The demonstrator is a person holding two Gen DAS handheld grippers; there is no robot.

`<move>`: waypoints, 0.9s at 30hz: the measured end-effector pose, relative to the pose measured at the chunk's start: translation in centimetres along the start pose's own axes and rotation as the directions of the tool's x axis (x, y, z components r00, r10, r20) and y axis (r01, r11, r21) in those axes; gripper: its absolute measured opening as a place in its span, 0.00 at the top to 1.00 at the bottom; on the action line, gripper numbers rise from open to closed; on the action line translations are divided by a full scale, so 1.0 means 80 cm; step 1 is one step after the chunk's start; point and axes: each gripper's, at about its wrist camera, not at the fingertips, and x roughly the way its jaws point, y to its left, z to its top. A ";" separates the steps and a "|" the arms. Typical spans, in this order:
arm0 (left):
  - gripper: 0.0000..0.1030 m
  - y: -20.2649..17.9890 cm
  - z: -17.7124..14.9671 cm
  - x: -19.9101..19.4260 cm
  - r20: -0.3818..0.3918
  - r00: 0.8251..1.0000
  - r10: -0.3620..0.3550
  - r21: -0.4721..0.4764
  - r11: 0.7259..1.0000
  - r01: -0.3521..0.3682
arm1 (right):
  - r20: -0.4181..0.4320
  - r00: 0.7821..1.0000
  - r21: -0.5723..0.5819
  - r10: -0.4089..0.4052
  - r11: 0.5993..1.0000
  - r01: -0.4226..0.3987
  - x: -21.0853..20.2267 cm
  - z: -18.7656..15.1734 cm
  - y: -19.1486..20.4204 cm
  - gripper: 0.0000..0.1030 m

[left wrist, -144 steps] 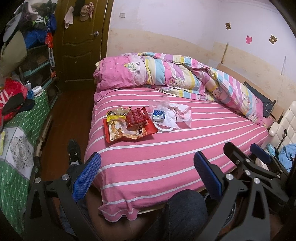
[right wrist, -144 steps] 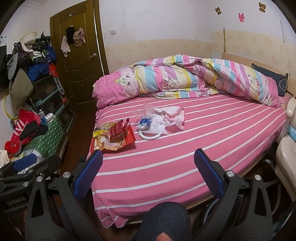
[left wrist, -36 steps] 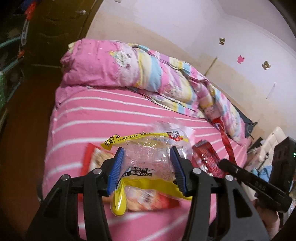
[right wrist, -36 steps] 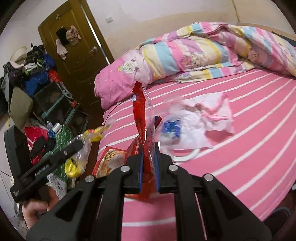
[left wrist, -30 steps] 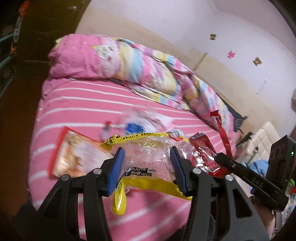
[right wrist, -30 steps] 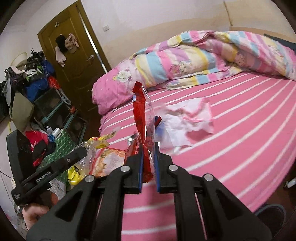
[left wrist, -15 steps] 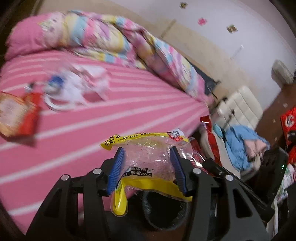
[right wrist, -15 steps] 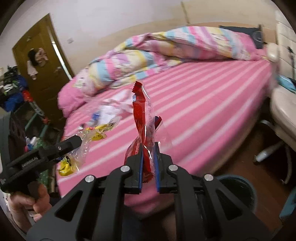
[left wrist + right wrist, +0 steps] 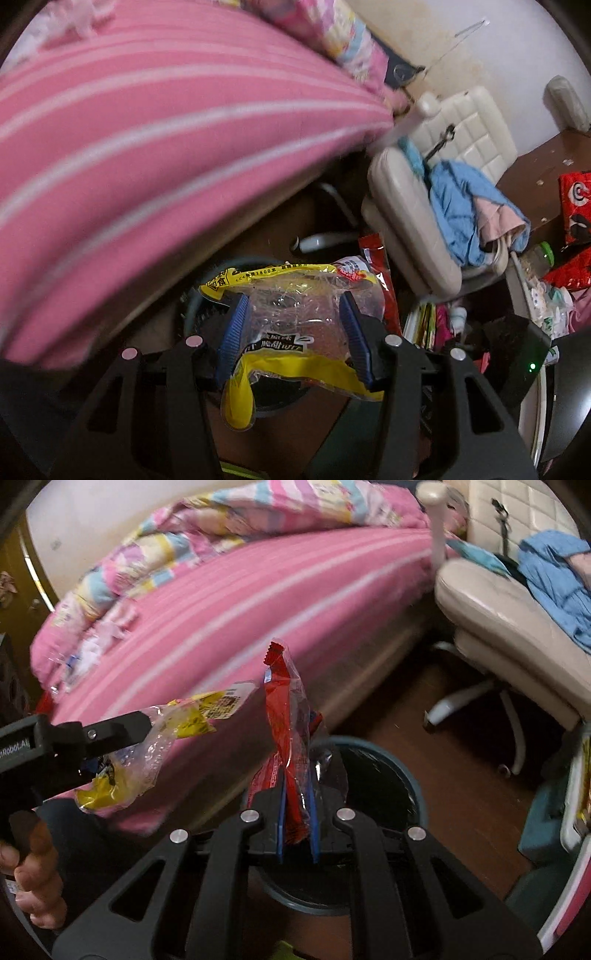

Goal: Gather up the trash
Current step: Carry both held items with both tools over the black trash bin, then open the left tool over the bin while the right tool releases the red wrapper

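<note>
Crinkled yellow-and-clear plastic wrapper [image 9: 295, 325], clamped half-wide by left gripper [image 9: 293, 332]; red foil wrapper [image 9: 291, 753], pinched by nearly closed right gripper [image 9: 296, 819], above round dark bin's rim [image 9: 410, 775], beside pink striped bed edge [image 9: 258, 635].

I see the yellow and clear wrapper [image 9: 295, 325] crumpled at lower centre of the left wrist view, its yellow band across the top and a yellow flap drooping lower left; the red wrapper [image 9: 290, 738] stands upright at centre of the right wrist view, serrated end uppermost; the round dark trash bin [image 9: 373, 775] sits open on the floor below, right of centre.
</note>
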 end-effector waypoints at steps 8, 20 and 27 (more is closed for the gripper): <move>0.52 -0.002 -0.024 0.062 -0.082 0.994 0.076 0.112 0.992 -0.067 | -0.068 0.997 0.021 -0.047 0.999 0.048 0.032 -0.024 -0.030 0.90; 0.51 0.005 -0.023 0.151 -0.178 0.978 0.113 0.205 0.976 -0.075 | -0.114 0.985 0.040 -0.131 0.990 0.136 0.043 -0.044 -0.053 0.39; 0.19 -0.004 -0.034 0.185 -0.209 0.962 0.175 0.294 0.950 -0.109 | -0.089 0.983 0.017 -0.158 0.987 0.160 0.013 -0.049 -0.053 0.34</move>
